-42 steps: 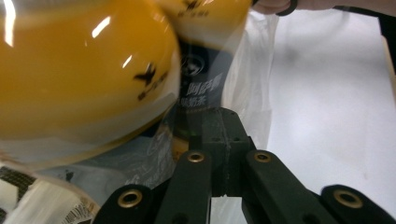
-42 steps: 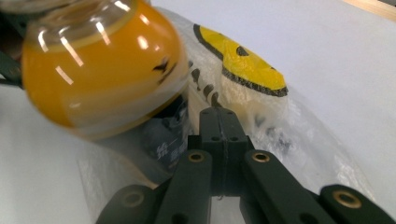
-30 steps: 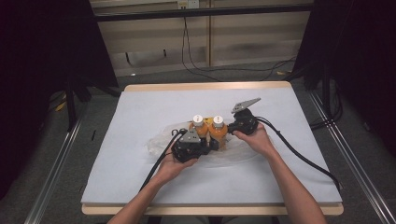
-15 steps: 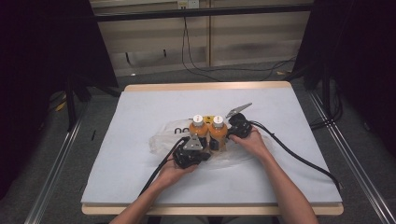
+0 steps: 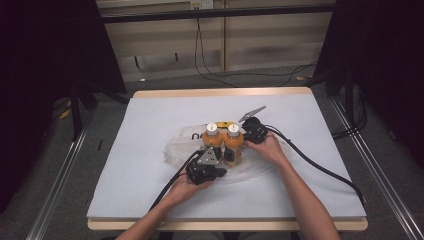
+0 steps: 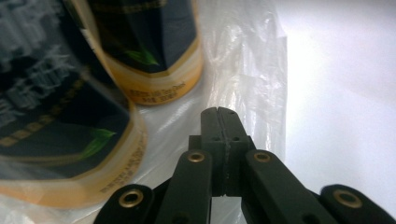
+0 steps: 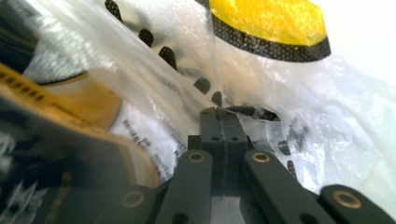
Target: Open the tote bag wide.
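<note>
Two bottles (image 5: 222, 141) on crumpled bag (image 5: 175, 150)

Two forearms rising from the bottom edge, left gripper (image 5: 204, 167) held low at frame centre, jaws pressed together, right gripper (image 5: 253, 131) just right of centre, jaws likewise closed

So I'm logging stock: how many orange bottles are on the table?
2: left bottle and right bottle stand side by side on the clear plastic bag, mid-table. More could be hidden.
</note>
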A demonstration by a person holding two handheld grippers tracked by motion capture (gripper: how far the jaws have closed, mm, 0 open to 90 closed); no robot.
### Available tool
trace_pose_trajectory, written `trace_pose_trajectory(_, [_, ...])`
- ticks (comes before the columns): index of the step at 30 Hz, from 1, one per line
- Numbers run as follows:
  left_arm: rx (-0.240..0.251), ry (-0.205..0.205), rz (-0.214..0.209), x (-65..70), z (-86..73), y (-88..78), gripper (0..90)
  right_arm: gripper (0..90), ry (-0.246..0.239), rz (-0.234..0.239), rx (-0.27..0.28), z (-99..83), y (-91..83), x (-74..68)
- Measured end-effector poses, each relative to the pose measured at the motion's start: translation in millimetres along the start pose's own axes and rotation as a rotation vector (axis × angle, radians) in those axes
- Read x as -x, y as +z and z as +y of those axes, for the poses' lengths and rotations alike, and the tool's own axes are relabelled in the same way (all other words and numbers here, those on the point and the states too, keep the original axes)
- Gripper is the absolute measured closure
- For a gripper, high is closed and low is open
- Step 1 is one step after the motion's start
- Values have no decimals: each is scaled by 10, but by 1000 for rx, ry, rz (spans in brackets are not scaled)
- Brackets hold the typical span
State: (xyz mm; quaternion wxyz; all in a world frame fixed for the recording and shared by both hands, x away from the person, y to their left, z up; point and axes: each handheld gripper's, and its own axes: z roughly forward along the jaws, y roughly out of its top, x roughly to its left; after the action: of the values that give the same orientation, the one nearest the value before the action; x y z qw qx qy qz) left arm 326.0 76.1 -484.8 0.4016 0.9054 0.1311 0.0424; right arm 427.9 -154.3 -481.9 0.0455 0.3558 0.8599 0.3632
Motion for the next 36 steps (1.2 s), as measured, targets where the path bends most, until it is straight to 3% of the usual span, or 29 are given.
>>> trace_pose_trajectory(5, [-2,35,-4,31,3,0,900,900,22,-17,14,53,47,63])
trace_pose_trajectory(8, [-3,28,-14,50,3,-3,900,900,41,-23,21,96,86,96])
trace_pose_trajectory(12, [-27,50,-29,80,10,-22,900,900,36,-40,20,134,113,105])
trace_pose_trajectory(17, [-16,55,-37,123,-1,-24,900,900,49,-68,19,186,152,115])
trace_pose_trajectory(20, [-41,62,-50,134,0,-48,900,900,64,-73,33,204,177,136])
trace_pose_trajectory(21, [-18,64,-56,136,-8,-35,900,900,61,-79,36,209,185,150])
trace_pose_trajectory(36, [-33,97,-70,244,-16,-69,900,900,92,-155,57,327,281,265])
